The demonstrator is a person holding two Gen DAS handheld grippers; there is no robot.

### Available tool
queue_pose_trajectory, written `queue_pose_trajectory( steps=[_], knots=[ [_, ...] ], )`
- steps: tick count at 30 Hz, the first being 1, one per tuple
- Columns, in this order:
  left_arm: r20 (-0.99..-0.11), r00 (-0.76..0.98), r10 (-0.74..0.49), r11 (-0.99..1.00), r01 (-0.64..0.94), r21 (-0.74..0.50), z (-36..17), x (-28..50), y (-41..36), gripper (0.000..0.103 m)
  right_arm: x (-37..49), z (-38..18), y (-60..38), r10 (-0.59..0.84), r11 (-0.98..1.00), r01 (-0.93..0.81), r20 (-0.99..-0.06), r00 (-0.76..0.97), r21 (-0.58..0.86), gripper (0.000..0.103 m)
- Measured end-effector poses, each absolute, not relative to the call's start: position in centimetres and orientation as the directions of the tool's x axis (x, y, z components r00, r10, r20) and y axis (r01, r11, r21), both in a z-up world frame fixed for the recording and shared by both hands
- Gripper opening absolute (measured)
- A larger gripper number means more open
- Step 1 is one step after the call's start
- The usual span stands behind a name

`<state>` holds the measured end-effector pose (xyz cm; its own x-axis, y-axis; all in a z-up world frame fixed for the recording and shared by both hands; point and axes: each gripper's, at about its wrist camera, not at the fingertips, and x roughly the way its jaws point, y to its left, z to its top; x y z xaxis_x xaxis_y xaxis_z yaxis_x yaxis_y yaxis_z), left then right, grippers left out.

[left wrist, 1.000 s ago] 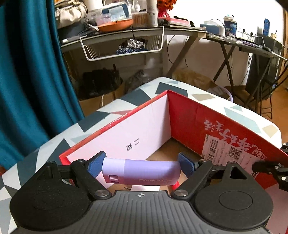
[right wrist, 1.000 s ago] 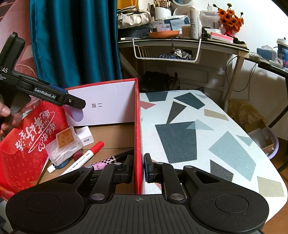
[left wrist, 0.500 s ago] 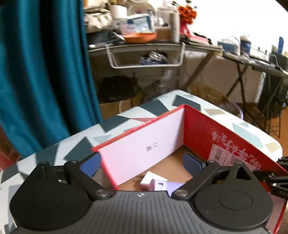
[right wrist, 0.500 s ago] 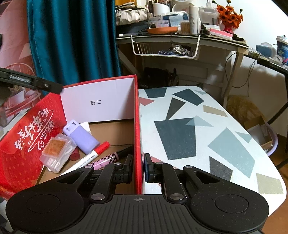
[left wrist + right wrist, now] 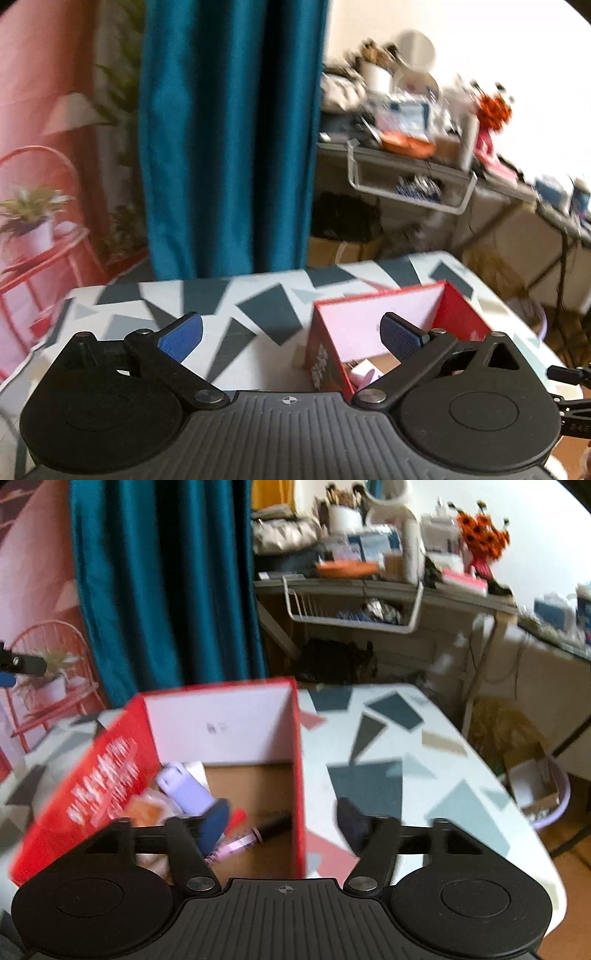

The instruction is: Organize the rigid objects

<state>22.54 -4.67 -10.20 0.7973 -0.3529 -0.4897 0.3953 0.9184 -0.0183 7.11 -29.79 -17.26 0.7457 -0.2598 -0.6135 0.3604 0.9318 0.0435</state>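
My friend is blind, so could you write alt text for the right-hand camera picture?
Open tongs straddle the right wall of a red cardboard box on a patterned table. Inside lie a lilac case, pens and a small packet.

I count one red box (image 5: 92, 786) at centre left, holding one lilac case (image 5: 186, 788), two markers (image 5: 255, 834), one clear packet (image 5: 147, 808), blurred.
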Motion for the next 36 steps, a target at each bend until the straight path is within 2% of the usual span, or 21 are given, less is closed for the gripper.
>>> queue_pose_trajectory(
  steps=[1,3,12,17,25,32,36],
  knots=[
    [-0.479,0.808,-0.343,0.925,0.379,-0.022,-9.5,21.9,-4.1,0.103,7.2,-16.3,-29.5,-0.253,0.936,0.348,-0.604,0.756,0.044,0.088],
    [-0.461,0.830,-0.314,0.940,0.341,-0.027,-8.1,20.4,-3.1,0.103,7.2,-14.0,-28.6,-0.233,0.947,0.317,-0.571,0.787,0.051,0.103],
    [-0.362,0.925,-0.113,0.981,0.161,0.104,-3.2,12.3,-0.9,0.103,5.6,-5.4,-24.0,-0.179,0.976,0.214,-0.440,0.880,0.030,0.103],
    [-0.301,0.949,-0.093,0.989,0.123,0.081,-1.4,7.9,0.3,0.103,3.5,-2.5,-22.0,-0.153,0.980,0.190,-0.393,0.907,0.059,0.103],
    [-0.305,0.948,-0.091,0.992,0.114,0.059,-0.8,3.0,0.8,0.103,-0.4,0.3,-18.5,-0.142,0.985,0.168,-0.343,0.929,0.047,0.103],
    [-0.300,0.953,-0.037,0.993,0.068,0.095,-0.7,1.2,0.9,0.103,-2.2,1.2,-16.2,-0.170,0.983,0.182,-0.333,0.927,0.005,0.103],
    [-0.307,0.951,-0.035,0.995,0.062,0.076,-0.7,1.3,1.2,0.103,-2.5,1.3,-15.6,-0.163,0.985,0.174,-0.340,0.926,0.002,0.103]
  ],
)
